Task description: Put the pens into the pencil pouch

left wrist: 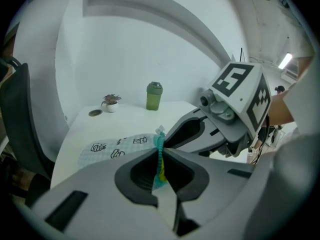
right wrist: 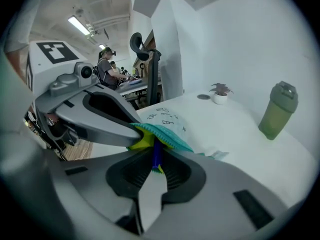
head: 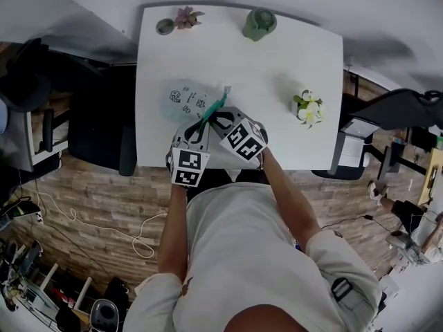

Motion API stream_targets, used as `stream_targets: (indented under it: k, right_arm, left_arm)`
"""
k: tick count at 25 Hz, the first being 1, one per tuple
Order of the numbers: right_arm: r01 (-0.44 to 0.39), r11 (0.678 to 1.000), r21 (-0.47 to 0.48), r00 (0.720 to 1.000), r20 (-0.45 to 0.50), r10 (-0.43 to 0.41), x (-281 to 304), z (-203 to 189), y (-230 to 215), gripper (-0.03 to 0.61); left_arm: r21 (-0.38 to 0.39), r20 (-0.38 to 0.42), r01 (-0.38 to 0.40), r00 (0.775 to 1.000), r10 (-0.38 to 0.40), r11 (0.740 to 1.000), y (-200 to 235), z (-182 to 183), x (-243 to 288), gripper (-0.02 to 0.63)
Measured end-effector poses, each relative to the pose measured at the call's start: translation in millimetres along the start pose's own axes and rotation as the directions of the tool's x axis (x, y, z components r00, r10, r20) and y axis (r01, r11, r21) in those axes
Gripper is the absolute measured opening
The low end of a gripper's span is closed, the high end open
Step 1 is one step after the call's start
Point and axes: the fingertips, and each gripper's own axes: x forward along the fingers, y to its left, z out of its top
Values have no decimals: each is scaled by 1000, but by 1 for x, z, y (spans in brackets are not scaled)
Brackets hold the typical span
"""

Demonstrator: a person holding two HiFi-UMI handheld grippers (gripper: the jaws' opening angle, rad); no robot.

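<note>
Nearest, at the near rim of the table [head: 228, 68]: in the left gripper [left wrist: 159, 159], the teal zipper edge [left wrist: 159, 145] of the pencil pouch [left wrist: 112, 146], pinched flat with the jaws fully together on it. Just beside, tips almost touching the left's: in the right gripper [right wrist: 155, 159], a short blue piece [right wrist: 156, 153], nipped tight along with the same teal edge and a fold of yellow lining [right wrist: 141, 141]. Hard to say whether pen end or zipper pull.

Judged as work on the pouch's mouth, both grippers at one end of the zipper: either feeding a pen in or running the zip. No loose pen to be seen on the table, so probably late in the task.

Next move, as a guess: hold the left clamp firm as an anchor. If a pen, push the blue piece deeper past the lining, then let go. If a pull, draw it straight along the teeth without lifting the fabric.

Beyond the fingertips: the pouch's pale printed body, lying flat and stretching away from both grips toward the table's middle.

Farther off, well apart from the fingers: white flowers [head: 308, 109] out to the right; at the far rim, a green bottle [head: 259, 23] and a small potted plant [head: 185, 17].
</note>
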Motion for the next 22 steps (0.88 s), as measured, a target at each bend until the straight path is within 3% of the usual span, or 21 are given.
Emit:
stream_targets:
  k: [8, 17, 22]
  right_arm:
    - [-5, 995, 100, 996, 85, -3, 18, 3, -1, 61]
    - [73, 994, 86, 996, 48, -77, 18, -12, -3, 89]
    - [97, 991, 94, 994, 47, -102, 13, -19, -4, 113]
  left_arm:
    - [-76, 7, 21, 1000, -20, 997, 4, -11, 2, 15]
    - [-56, -19, 34, 999, -35, 998, 3, -30, 10, 22]
    - [-31, -37, 60, 997, -61, 998, -1, -38, 13, 63]
